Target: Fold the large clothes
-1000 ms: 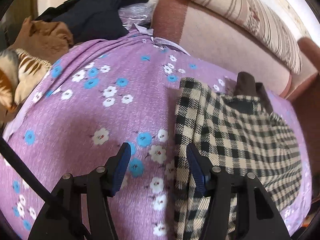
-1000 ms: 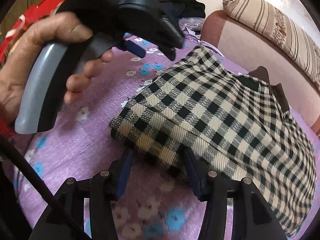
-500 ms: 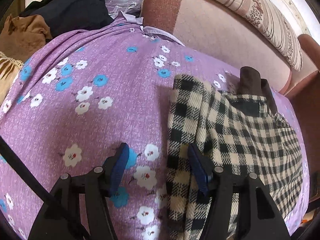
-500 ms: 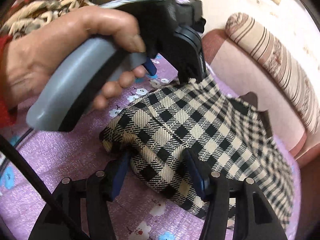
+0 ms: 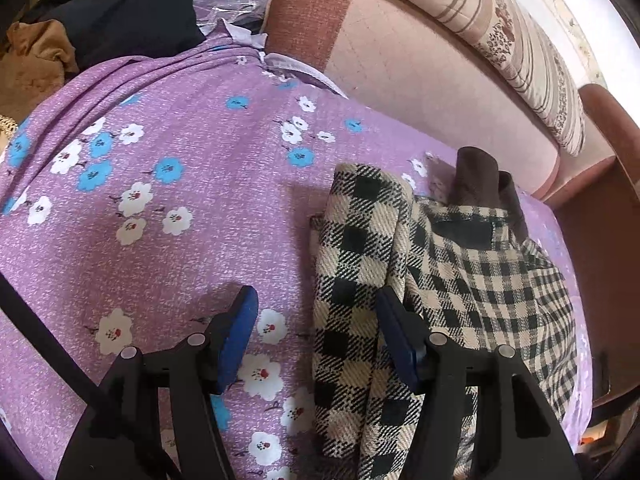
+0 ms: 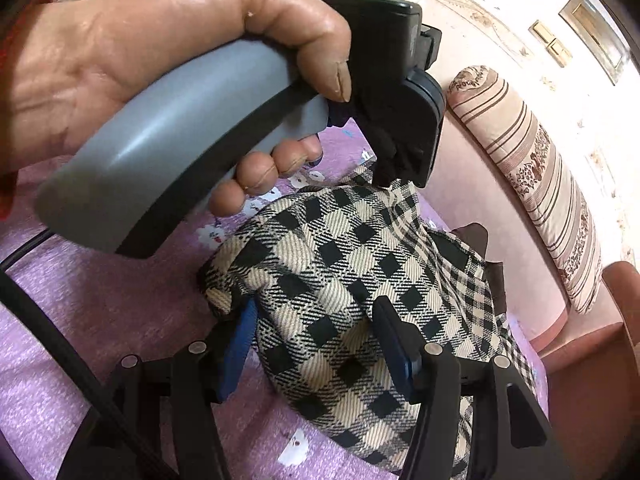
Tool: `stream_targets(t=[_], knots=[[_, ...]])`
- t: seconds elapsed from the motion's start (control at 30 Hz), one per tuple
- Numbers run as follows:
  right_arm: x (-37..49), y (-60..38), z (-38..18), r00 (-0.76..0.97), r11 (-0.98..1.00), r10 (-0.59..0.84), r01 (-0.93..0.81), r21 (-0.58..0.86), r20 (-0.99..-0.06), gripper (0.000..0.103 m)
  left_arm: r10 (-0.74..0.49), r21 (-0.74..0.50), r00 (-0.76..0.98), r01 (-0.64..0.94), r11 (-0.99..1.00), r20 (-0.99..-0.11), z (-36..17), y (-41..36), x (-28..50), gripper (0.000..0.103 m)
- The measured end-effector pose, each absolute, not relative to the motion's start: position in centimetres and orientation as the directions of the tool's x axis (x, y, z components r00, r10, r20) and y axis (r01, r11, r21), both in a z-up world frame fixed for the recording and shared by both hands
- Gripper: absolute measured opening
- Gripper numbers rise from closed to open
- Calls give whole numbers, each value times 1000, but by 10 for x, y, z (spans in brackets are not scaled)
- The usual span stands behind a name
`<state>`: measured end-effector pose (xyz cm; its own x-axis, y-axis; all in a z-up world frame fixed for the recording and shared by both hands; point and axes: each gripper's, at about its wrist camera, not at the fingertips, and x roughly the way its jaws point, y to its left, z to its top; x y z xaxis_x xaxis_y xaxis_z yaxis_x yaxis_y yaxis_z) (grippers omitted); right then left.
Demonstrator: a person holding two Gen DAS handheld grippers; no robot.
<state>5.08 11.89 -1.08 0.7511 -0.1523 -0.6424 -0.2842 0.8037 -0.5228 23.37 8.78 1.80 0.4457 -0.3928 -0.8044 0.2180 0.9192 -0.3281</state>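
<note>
A black-and-cream checked garment (image 5: 440, 280) with a brown collar (image 5: 480, 176) lies partly folded on a purple flowered sheet (image 5: 160, 200). My left gripper (image 5: 316, 332) is open, low over the garment's left folded edge, which lies between its blue pads. In the right wrist view the garment (image 6: 340, 300) bulges up. My right gripper (image 6: 316, 340) is open with a fold of the checked cloth between its fingers. The hand holding the left gripper's grey handle (image 6: 180, 152) fills the upper left of that view, and its fingers are hidden there.
A pink and brown sofa back (image 5: 400, 72) with a striped bolster (image 5: 500, 32) runs along the far side. Dark clothes (image 5: 132, 8) and a brown cloth (image 5: 40, 48) are piled at the far left. A brown armrest (image 6: 592, 360) is at the right.
My left gripper has moved forward and right along the garment's left edge. My right gripper has closed in on the near fold, which now bulges between its fingers.
</note>
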Motion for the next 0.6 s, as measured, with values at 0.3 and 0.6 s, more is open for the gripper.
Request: stream_targets(t=[0.3, 0.6], knots=[[51, 118, -12, 755, 810, -149, -277, -517, -639, 62, -416, -347, 437, 231, 909, -797, 15, 85, 237, 65], [41, 123, -13, 767, 799, -180, -251, -547, -616, 63, -575, -535, 445, 227, 814, -686, 37, 119, 243, 75]])
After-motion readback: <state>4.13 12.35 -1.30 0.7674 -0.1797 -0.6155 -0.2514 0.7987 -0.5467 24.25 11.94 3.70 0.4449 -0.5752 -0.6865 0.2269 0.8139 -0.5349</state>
